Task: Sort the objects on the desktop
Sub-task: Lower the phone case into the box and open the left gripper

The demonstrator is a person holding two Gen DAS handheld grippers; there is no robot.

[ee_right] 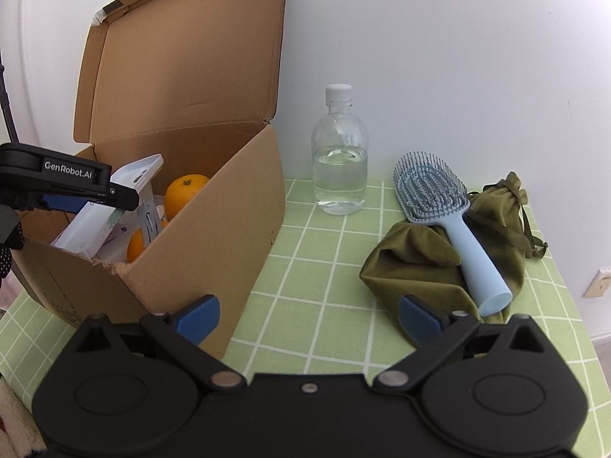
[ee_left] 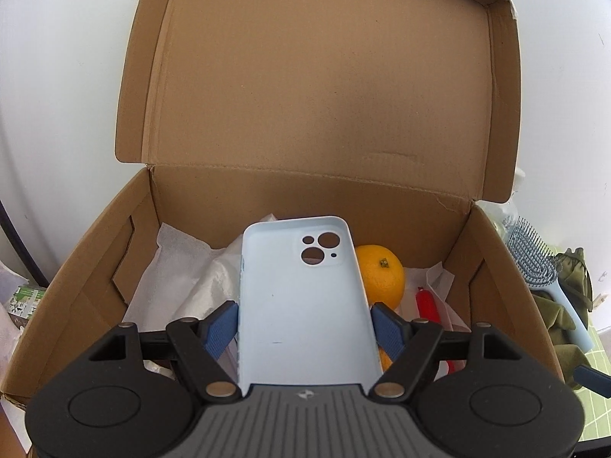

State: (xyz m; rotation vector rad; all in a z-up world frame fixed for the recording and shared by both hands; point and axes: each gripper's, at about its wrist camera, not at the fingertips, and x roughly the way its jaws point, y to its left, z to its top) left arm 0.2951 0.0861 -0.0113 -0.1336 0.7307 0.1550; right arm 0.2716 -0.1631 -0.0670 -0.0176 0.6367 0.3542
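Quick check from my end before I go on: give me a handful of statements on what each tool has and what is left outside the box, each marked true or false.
1. The left tool is shut on the light blue phone case over the open cardboard box. True.
2. The right tool holds the hairbrush. False: it is open and holds nothing; the hairbrush lies on the green pouch.
3. An orange is already in the box. True.
4. The water bottle lies on its side. False: it stands upright on the green checked cloth, cap on.
5. The box lid is closed. False: it stands open.
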